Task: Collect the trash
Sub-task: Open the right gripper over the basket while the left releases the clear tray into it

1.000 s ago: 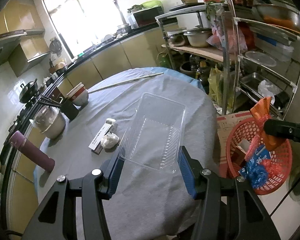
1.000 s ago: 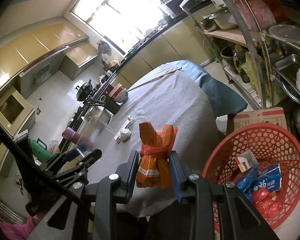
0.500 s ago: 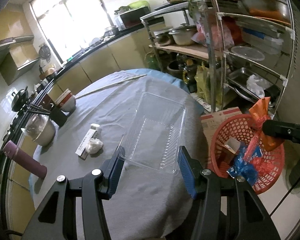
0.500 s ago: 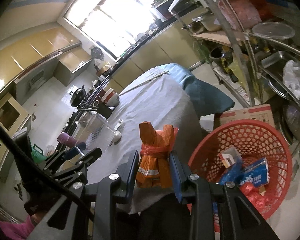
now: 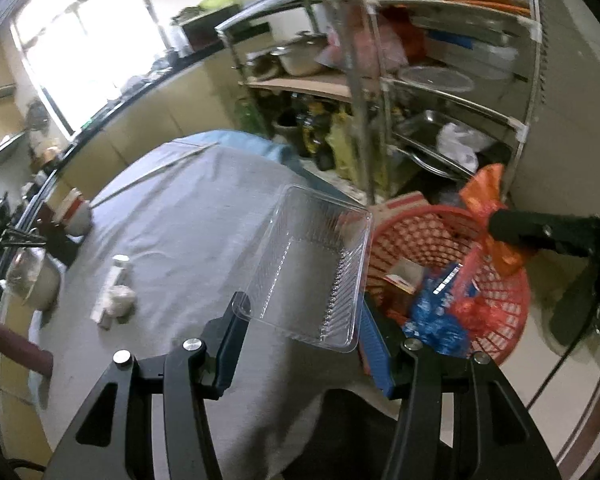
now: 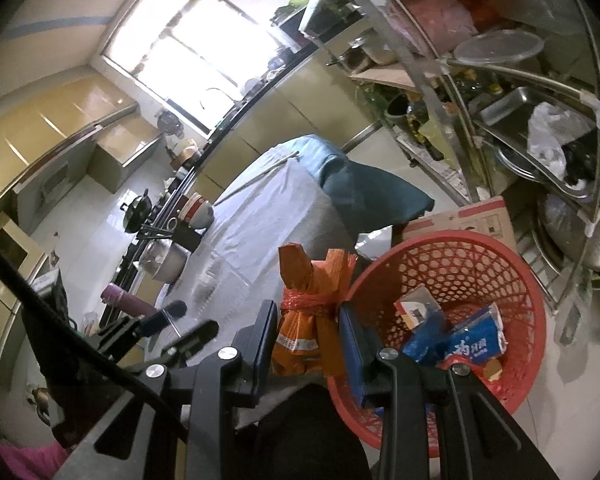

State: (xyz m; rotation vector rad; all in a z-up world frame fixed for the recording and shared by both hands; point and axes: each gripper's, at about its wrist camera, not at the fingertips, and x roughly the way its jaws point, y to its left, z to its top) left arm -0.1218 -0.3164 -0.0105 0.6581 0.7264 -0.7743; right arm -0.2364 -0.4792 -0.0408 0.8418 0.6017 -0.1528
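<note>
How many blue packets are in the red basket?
2: one dark blue packet near the basket's middle, and one blue-and-white packet right beside it. More may be hidden underneath.

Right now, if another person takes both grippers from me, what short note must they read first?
Left gripper: shut on the clear plastic tray, held above the table edge beside the red basket.
Right gripper: shut on the orange packet, just beside the basket rim.
Done: blue wrappers and a small box are already in the basket.
Left: drop both items in; a white wad and a small carton remain on the grey tablecloth.
</note>
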